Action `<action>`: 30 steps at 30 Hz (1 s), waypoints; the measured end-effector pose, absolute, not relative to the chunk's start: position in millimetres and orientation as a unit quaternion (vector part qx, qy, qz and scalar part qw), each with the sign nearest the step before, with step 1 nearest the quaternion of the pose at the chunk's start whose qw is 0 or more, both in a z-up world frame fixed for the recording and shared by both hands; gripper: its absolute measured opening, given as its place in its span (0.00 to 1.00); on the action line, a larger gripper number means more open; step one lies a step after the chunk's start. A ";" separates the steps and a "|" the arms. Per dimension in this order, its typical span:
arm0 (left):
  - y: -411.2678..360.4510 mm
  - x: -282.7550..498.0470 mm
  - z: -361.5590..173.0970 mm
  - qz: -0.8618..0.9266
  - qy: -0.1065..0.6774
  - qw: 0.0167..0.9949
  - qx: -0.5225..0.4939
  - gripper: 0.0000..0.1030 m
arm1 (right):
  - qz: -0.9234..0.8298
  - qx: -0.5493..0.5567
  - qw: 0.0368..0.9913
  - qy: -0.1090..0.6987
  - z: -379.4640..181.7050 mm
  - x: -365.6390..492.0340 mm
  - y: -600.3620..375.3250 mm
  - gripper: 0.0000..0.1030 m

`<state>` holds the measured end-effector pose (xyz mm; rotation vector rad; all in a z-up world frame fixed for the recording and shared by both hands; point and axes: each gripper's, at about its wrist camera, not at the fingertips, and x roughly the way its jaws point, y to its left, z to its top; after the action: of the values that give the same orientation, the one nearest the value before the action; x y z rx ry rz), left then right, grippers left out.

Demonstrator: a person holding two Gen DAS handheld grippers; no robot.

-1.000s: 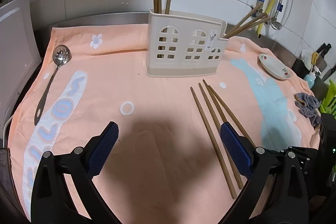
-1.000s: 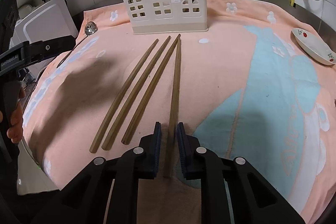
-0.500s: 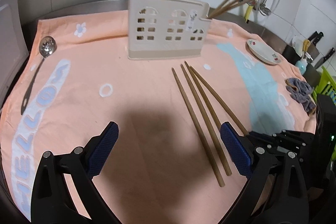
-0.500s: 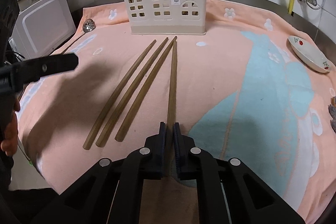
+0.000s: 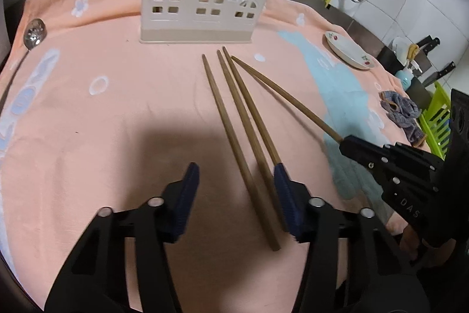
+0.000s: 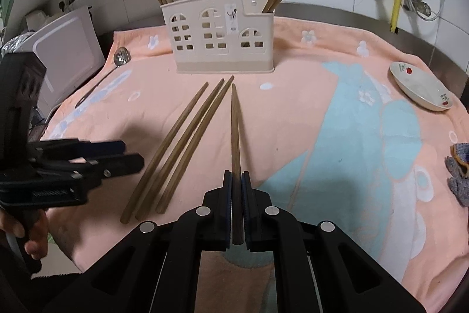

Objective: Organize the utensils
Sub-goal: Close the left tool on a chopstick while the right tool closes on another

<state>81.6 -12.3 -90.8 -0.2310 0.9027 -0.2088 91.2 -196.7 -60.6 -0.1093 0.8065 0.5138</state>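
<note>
Nearest in the right wrist view, the right tool [image 6: 236, 184] is pinching the thick end of one chopstick [image 6: 234, 119] between its blue pads, so the stick is pointing straight ahead along the fingers toward the holder. Gripping it at that end is probably meant to leave the thin tip free to go into a slot.

In the left wrist view, the left tool [image 5: 236, 195] is hanging with its jaws partly spread, holding nothing, straddling the near ends of the loose chopsticks [image 5: 243, 137]. It appears to be lining up to take one.

Three loose chopsticks are lying side by side on the peach towel [image 6: 293, 119] covering the table, thin tips fanning toward the holder.

Farther back, the cream utensil holder [image 6: 222, 34] is standing upright on the towel, with chopsticks already leaning out of its left and right compartments. That suggests sorting is partly done.

Off to the left a slotted spoon [image 6: 120, 57] is lying on the towel; to the right a small dish [image 6: 422, 90] is sitting near the edge.
</note>
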 end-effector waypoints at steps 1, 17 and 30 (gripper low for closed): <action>-14.8 82.6 -91.5 -0.103 0.436 0.887 -0.110 0.37 | 0.247 -0.051 0.887 0.387 -59.8 91.5 -196.8 0.06; -31.5 92.1 -102.4 -0.086 0.461 0.879 -0.091 0.16 | 0.257 -0.041 0.886 0.384 -60.1 93.0 -199.0 0.06; -38.1 94.9 -100.4 -0.065 0.461 0.884 -0.042 0.09 | 0.261 -0.033 0.887 0.380 -61.0 89.2 -202.0 0.06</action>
<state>94.9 -38.1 -100.4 -0.0873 0.9604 -0.1362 89.2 -202.0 -61.0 -0.0685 0.7898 0.5423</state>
